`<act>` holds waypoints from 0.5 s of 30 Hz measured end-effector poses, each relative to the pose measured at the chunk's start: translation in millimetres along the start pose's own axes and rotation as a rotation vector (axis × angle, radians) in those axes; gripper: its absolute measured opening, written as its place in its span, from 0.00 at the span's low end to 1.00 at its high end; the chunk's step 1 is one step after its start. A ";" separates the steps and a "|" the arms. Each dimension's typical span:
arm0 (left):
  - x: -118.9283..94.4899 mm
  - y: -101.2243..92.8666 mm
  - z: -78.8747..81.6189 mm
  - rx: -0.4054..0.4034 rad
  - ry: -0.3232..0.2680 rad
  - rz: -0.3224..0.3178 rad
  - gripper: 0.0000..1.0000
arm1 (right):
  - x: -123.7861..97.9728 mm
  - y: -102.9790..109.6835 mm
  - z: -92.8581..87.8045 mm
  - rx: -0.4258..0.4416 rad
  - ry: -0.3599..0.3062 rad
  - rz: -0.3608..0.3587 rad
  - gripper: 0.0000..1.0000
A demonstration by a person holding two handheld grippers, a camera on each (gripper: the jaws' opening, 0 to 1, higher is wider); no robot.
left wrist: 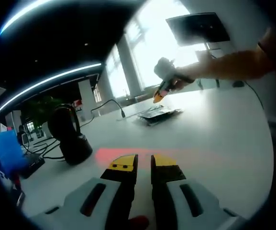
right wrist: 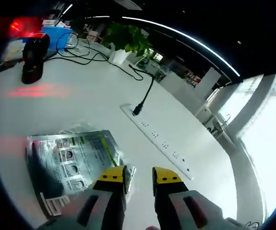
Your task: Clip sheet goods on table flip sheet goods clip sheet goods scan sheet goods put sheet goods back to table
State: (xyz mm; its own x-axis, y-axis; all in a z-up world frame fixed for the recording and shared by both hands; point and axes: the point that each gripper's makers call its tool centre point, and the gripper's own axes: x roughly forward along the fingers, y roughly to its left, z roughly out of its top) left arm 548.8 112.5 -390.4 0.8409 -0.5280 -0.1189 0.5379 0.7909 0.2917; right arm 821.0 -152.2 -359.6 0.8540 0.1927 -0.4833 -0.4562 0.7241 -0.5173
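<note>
A flat silver sheet pack with green and black print lies on the white table. My right gripper hovers over its near right corner, jaws open with nothing between them; its left yellow tip overlaps the pack's edge. In the left gripper view the same pack lies far across the table, with the right gripper held above it by a person's arm. My left gripper sits low over the bare table, jaws a narrow gap apart and holding nothing.
A black stand scanner casts a red glow on the table. A white power strip with a black cable runs beside the pack. A potted plant and blue box stand at the table's edge.
</note>
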 end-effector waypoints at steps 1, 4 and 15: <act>0.0 -0.1 0.0 0.001 0.000 -0.001 0.04 | -2.3 -1.6 -0.1 0.007 -0.001 -0.002 0.12; 0.0 -0.3 -0.2 0.003 0.001 -0.001 0.04 | -8.6 0.0 -0.4 0.010 -0.012 0.004 0.05; 0.6 0.2 -1.2 0.007 0.001 -0.001 0.04 | -25.9 23.9 2.0 0.008 -0.047 0.060 0.00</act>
State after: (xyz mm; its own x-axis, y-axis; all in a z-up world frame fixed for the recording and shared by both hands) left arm 549.4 112.6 -391.6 0.8402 -0.5287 -0.1205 0.5386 0.7880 0.2983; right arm 788.4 -138.6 -358.0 0.8362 0.2665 -0.4794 -0.5048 0.7158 -0.4826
